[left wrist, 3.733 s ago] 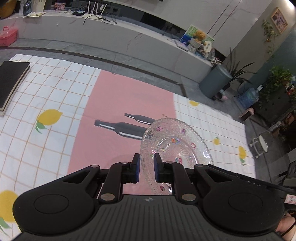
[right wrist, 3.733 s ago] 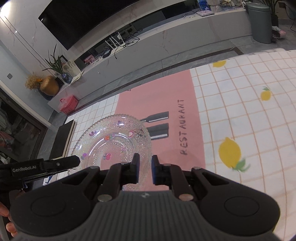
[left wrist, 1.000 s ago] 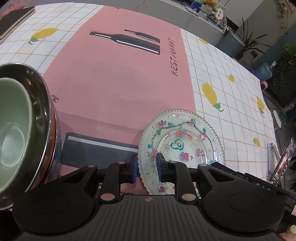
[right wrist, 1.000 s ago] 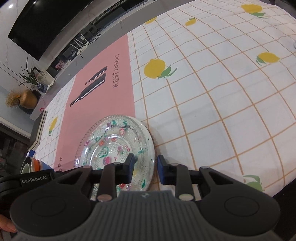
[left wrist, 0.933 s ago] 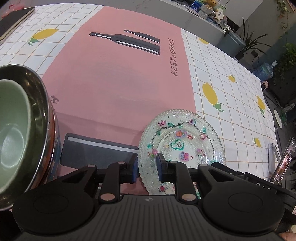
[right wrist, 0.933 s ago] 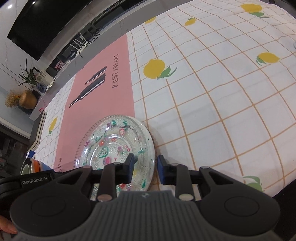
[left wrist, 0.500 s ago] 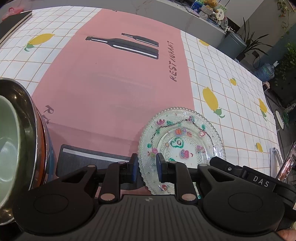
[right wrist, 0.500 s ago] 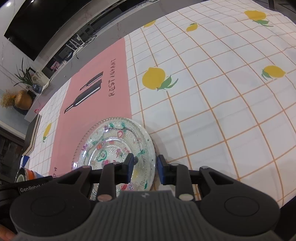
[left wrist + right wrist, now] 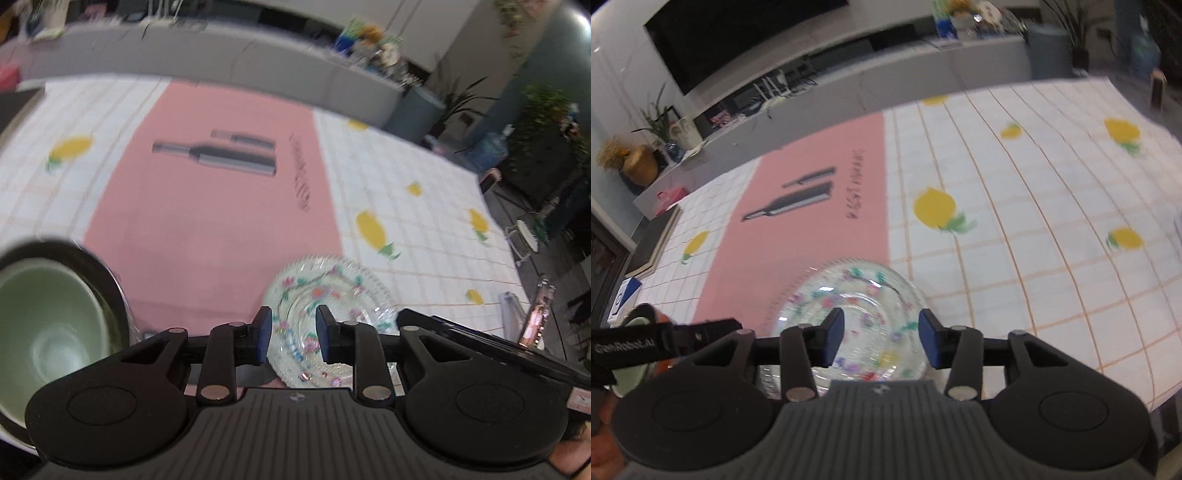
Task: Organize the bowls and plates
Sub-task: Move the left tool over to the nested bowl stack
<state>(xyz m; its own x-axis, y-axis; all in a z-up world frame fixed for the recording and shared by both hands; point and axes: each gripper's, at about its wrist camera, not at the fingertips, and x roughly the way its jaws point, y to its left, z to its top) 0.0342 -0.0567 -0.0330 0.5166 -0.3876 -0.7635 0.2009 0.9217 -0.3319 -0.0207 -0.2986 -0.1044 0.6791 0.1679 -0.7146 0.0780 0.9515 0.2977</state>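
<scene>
Left wrist view: left gripper (image 9: 291, 334) and right gripper (image 9: 881, 343) are both opening, pads clear of the glass plate (image 9: 332, 295) resting on the tablecloth (image 9: 221, 229). Release step; next target likely the nested bowls (image 9: 48, 332) at nine o'clock.

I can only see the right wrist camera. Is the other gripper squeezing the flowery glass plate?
Observer: No. The left gripper has its jaws opening, and its blue pads stand clear of the clear glass plate with painted flowers.
Operator: What's next to the plate on that side?
Observer: A pale green bowl sits nested inside a steel bowl.
Operator: Do the bowls touch the plate?
Observer: No, pink tablecloth shows between them.
</scene>
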